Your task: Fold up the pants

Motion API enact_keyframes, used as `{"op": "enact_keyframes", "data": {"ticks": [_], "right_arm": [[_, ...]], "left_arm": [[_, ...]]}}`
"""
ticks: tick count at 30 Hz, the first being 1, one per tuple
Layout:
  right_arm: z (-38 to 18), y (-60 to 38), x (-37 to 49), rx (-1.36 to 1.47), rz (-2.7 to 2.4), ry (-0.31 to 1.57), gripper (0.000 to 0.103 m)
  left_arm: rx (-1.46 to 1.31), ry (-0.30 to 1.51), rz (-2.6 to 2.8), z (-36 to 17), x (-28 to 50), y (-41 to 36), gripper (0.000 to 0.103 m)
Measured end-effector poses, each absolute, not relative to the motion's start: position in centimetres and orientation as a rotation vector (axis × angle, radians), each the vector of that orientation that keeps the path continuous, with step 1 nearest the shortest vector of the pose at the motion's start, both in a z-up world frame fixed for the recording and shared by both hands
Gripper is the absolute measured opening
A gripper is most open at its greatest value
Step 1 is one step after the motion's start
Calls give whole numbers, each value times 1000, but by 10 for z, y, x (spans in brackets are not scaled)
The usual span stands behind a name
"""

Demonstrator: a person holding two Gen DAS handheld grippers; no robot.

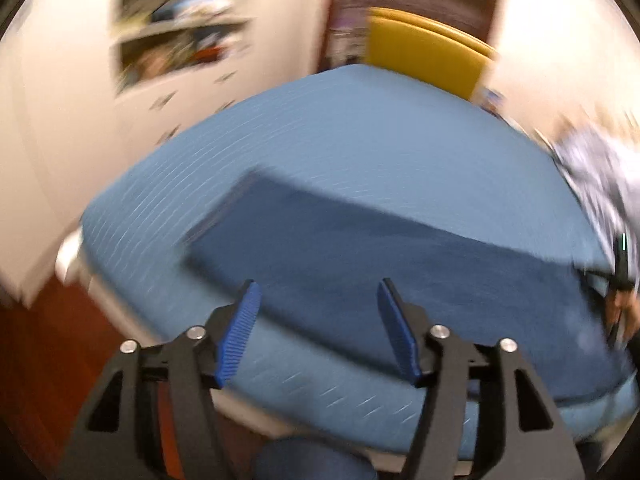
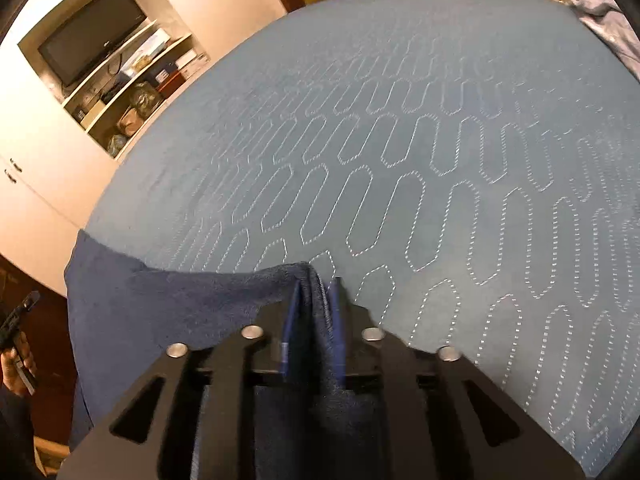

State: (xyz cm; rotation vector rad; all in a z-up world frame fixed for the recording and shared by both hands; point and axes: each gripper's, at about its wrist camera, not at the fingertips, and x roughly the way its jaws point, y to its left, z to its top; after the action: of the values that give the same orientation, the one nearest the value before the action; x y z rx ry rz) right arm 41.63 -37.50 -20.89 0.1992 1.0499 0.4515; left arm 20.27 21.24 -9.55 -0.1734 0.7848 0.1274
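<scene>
Dark blue pants (image 1: pixel 380 248) lie flat on a light blue quilted bed (image 1: pixel 340 128), near its front edge. My left gripper (image 1: pixel 318 300) hovers above them, open, with nothing between its blue pads; this view is blurred. In the right wrist view, my right gripper (image 2: pixel 316 292) is shut on a bunched edge of the pants (image 2: pixel 180 312), which spread out to the left over the bed (image 2: pixel 440 120). A fold of the cloth stands up between its blue fingers (image 2: pixel 338 312).
White cupboards with a shelf niche and a television (image 2: pixel 92 32) stand left of the bed. A yellow headboard (image 1: pixel 424 48) is at the far end. Patterned bedding (image 1: pixel 600 176) lies at the right. A hand (image 2: pixel 16 356) shows at the left edge.
</scene>
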Motion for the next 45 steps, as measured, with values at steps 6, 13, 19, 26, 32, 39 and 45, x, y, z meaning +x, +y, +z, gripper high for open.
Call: {"op": "enact_keyframes", "data": {"ticks": [6,13,19,26,32,39,45], "right_arm": [[-174,-414,392,252,382,940,28],[-197,-399,386,-15,324,1048,28],[-213,-397,391,-66,222,961,23],[-214,-372,382,-152,110,922,35],[-166,-389,337,-109,-81,817,47],[-150,-407,202,8,-83,846,59],[-171,-373,147,118,-49,928,59]], "left_arm": [[65,740,-119,-102,265,93,68],[98,755,-300,-121,330,9,68],[94,787,-346,-146,358,-29,68],[36,922,-160,-189,397,18,69],[-24,905,196,-181,394,152,68],[-74,846,148,-158,318,270,65],[-29,910,367,-187,290,317,60]]}}
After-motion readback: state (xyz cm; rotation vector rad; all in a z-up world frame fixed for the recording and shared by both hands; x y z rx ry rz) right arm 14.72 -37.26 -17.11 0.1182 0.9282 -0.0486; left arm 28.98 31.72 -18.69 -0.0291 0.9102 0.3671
